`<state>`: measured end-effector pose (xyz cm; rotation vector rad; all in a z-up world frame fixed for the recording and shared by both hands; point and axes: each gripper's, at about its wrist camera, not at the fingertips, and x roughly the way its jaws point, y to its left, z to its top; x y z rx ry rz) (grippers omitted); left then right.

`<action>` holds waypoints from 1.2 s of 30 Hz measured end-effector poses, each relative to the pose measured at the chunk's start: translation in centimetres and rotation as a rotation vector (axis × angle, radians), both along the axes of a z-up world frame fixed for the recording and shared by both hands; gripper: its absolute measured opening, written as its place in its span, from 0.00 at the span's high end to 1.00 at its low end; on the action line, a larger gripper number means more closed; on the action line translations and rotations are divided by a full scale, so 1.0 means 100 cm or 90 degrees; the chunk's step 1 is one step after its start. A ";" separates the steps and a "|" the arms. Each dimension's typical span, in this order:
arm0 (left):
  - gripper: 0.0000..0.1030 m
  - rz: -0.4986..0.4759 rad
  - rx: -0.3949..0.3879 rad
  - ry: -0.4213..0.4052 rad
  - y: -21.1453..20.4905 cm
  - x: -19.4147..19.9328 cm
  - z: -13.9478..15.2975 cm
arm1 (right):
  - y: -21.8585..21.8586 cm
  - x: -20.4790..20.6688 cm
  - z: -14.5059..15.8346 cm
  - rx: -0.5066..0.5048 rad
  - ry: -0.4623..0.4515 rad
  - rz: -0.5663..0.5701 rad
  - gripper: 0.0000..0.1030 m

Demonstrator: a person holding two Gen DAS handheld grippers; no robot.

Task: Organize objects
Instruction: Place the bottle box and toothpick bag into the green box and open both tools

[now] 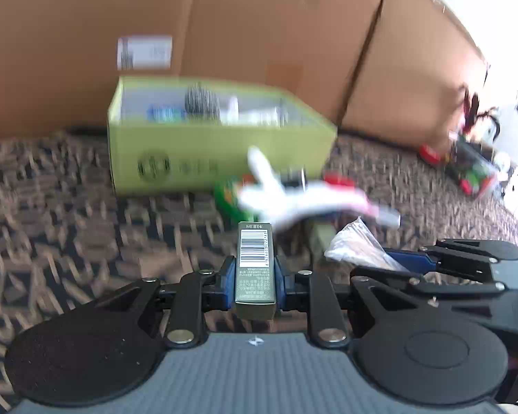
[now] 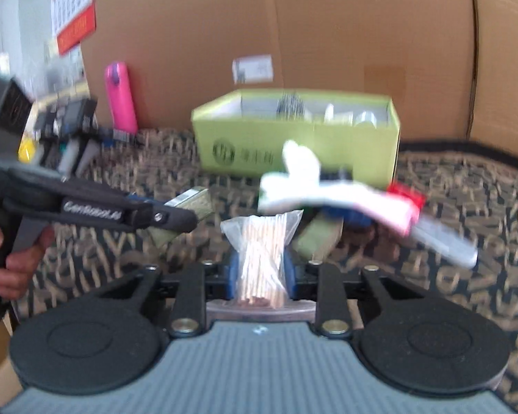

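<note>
Objects point(image 2: 328, 193) on patterned cloth point(image 2: 466, 207); cardboard backdrop point(image 2: 328, 17)

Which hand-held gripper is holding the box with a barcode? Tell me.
The left hand-held gripper: it clamps the slim grey-green cardboard box with the barcode. The right hand-held gripper instead grips a clear plastic bag of thin sticks.

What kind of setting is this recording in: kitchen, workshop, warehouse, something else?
Probably a lived-in home or small office corner, not a lab. A table covered in a patterned brown cloth, a big cardboard sheet propped behind as a backdrop, and a red wall calendar suggest an improvised tabletop setup.
</note>
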<state>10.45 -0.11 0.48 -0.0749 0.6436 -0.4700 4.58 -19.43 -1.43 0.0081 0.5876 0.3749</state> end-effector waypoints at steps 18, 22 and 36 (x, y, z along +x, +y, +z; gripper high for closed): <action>0.78 0.101 -0.017 -0.080 0.002 0.146 0.075 | -0.027 0.169 0.063 0.002 -0.128 -0.094 0.75; 0.78 0.112 -0.012 -0.060 0.002 0.173 0.064 | -0.017 0.201 0.046 -0.016 -0.114 -0.090 0.75; 0.13 0.143 0.016 -0.096 0.006 0.199 0.042 | 0.014 0.240 -0.002 -0.093 -0.121 -0.054 0.02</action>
